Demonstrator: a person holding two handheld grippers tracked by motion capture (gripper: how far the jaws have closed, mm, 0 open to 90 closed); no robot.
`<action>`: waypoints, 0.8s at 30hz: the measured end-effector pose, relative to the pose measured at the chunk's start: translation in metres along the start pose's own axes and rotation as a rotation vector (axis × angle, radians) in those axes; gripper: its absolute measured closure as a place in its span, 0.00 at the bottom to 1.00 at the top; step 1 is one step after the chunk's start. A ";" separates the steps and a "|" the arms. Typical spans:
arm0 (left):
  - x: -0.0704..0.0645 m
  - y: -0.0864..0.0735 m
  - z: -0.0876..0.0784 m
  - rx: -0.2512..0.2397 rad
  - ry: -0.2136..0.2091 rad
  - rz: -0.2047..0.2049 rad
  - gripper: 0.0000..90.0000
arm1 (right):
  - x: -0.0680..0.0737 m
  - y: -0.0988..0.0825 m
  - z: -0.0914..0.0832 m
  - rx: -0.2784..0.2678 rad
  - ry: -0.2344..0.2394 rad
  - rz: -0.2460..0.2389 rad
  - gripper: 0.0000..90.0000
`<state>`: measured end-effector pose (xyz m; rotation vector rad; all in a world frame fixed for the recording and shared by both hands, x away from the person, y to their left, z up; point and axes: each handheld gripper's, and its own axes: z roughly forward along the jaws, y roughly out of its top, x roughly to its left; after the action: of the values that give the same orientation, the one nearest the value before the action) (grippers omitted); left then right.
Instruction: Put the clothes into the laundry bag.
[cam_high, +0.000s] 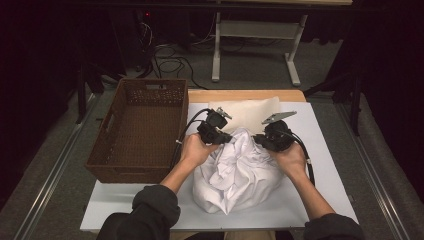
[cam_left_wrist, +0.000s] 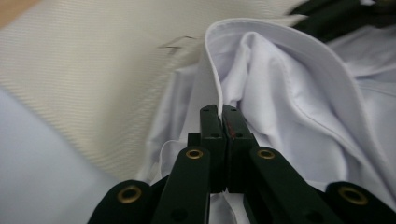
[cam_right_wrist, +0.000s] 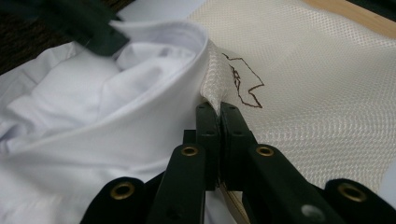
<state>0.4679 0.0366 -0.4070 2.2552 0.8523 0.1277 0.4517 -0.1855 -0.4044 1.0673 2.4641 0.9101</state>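
Note:
A crumpled white shirt lies heaped on the white board between both hands. Behind it lies a cream mesh cloth with a brown drawn mark. My left gripper is at the heap's upper left. In the left gripper view its jaws are shut on the shirt's stitched edge. My right gripper is at the heap's upper right. Its jaws are shut on a raised fold of the cream mesh cloth, right beside the shirt's collar.
A brown woven basket stands to the left of the board, close to the left forearm. A wooden table edge runs behind the cloth. Beyond it are a white table frame and cables on the floor.

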 end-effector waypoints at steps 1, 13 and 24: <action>-0.004 0.000 -0.001 -0.001 -0.017 0.011 0.99 | 0.000 0.000 0.000 0.000 0.000 0.000 0.99; -0.048 0.005 0.026 0.089 -0.112 0.149 0.99 | 0.002 0.006 -0.005 -0.051 0.005 0.012 0.99; -0.026 0.005 0.048 0.088 0.090 0.048 0.92 | 0.014 -0.002 -0.008 -0.026 0.029 -0.029 0.99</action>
<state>0.4656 -0.0104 -0.4351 2.3679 0.8666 0.2192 0.4368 -0.1801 -0.4001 1.0136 2.4779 0.9528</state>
